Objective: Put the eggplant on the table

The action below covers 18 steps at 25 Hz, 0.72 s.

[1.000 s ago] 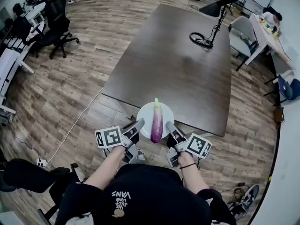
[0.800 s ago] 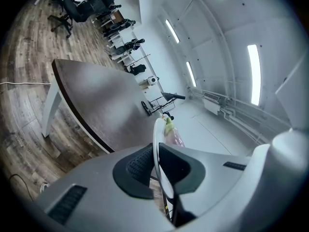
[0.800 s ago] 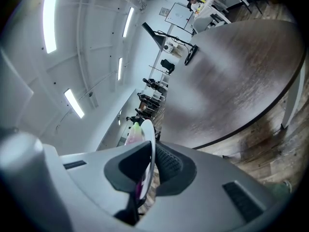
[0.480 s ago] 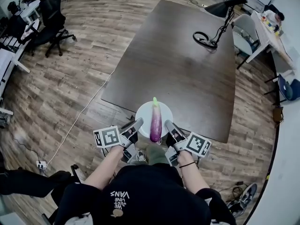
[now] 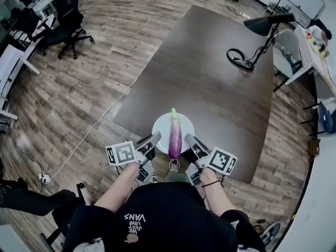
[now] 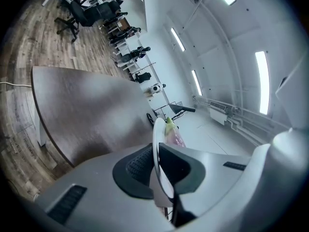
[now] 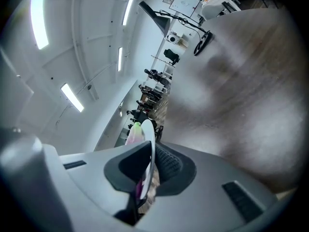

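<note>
Purple eggplant (image 5: 175, 136) lies lengthwise on a white plate (image 5: 160, 129) at the near edge of the dark bench (image 5: 210, 83). Left hand-held gripper (image 5: 153, 139) and right hand-held gripper (image 5: 190, 141) each clamp an opposite side of the plate rim.

I am standing on a wood plank floor (image 5: 79, 88), facing a big dark table (image 5: 210, 88). A black desk lamp (image 5: 273, 24) is sitting at its far right. Black office chairs (image 5: 68, 14) are standing far left. Strip lights (image 6: 262, 81) are glowing overhead.
</note>
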Available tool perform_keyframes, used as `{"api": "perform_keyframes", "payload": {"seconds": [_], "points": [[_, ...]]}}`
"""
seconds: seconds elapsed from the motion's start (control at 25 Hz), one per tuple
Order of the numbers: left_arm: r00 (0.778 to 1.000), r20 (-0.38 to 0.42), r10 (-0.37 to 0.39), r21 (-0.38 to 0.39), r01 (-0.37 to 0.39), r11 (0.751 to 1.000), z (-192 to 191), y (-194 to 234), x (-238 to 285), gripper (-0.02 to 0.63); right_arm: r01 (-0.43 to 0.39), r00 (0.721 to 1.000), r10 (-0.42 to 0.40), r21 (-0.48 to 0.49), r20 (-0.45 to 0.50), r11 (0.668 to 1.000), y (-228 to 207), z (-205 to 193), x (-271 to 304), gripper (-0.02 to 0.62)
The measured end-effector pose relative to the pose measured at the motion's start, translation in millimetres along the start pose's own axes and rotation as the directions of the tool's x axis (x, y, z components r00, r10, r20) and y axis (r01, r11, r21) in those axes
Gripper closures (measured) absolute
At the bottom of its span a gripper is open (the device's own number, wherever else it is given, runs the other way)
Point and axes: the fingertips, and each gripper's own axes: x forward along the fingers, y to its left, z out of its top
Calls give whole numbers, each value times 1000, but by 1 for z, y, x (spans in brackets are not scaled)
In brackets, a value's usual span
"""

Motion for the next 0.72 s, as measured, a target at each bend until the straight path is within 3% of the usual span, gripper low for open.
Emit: {"api": "perform_keyframes", "payload": {"seconds": [0.36, 0.72], "points": [[997, 72, 28, -4, -27, 1000, 34, 5, 42, 575, -40, 996, 38, -23, -79, 999, -12, 50, 35, 563], [995, 86, 54, -19, -53, 998, 54, 19, 60, 575, -40, 993, 38, -19, -115, 999, -23, 68, 61, 563]]}}
